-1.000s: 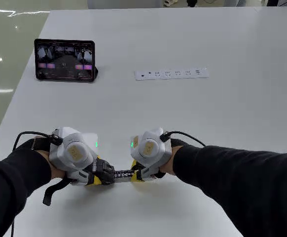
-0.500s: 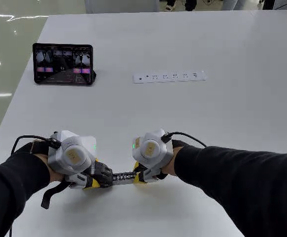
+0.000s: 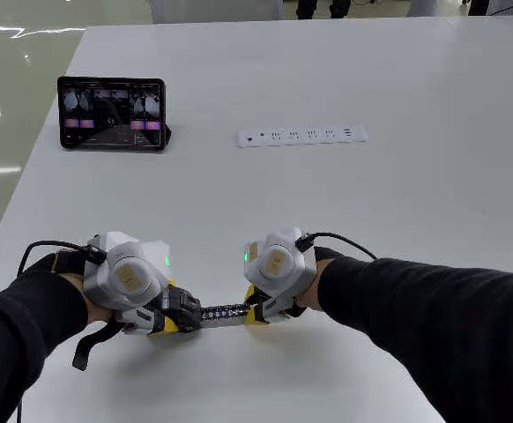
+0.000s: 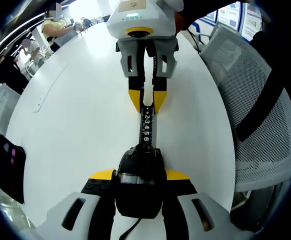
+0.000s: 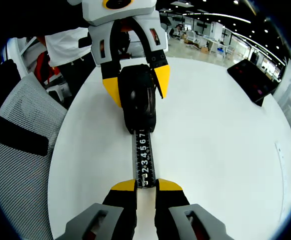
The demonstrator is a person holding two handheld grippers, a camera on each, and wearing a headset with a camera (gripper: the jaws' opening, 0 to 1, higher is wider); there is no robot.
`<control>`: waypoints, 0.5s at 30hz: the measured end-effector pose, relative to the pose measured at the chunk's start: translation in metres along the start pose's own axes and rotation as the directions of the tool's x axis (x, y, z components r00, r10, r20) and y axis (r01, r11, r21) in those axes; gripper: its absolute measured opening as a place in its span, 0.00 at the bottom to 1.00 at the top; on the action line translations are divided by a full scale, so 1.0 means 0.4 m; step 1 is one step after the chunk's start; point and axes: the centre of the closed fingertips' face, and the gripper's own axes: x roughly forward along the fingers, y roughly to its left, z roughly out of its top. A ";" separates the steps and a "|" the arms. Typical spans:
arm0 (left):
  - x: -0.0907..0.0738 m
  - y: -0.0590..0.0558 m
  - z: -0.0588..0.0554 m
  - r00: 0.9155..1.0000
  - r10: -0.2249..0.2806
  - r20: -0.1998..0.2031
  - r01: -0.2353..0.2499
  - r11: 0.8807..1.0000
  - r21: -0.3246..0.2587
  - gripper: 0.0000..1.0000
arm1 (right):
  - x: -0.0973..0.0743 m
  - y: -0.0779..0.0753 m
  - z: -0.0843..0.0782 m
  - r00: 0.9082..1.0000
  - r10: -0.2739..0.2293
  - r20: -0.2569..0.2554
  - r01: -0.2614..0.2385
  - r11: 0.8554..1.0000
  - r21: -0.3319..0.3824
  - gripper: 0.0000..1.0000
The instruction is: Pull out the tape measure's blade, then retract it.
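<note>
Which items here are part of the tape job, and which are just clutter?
In use: tape measure case, held by left gripper; blade, pinched by right gripper.
Lying about: tablet, power strip, mesh chair.

**Digits on the tape blade**

White digits run along the blade (image 4: pixel 146 127) of the tape measure (image 4: pixel 139 182). The left gripper view reads 2 to 6. In the right gripper view the blade (image 5: pixel 143 160) reads up to 7. In the head view they are too small to read.

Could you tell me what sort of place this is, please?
Probably an office or lab: a long white table with a power strip and tablet, and a mesh chair beside it.
</note>
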 end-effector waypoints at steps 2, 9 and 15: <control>0.000 0.000 0.000 1.000 0.003 -0.001 -0.003 1.000 0.000 0.30 | -0.003 -0.001 -0.004 1.000 0.000 -0.003 0.000 1.000 -0.003 0.09; 0.000 -0.001 0.001 1.000 0.001 0.000 -0.001 1.000 0.012 0.30 | -0.013 -0.005 -0.018 1.000 -0.006 -0.011 0.006 1.000 -0.002 0.09; 0.001 -0.003 0.002 1.000 0.001 -0.003 -0.001 1.000 0.012 0.30 | -0.020 -0.001 -0.028 1.000 -0.010 -0.009 0.010 1.000 0.012 0.09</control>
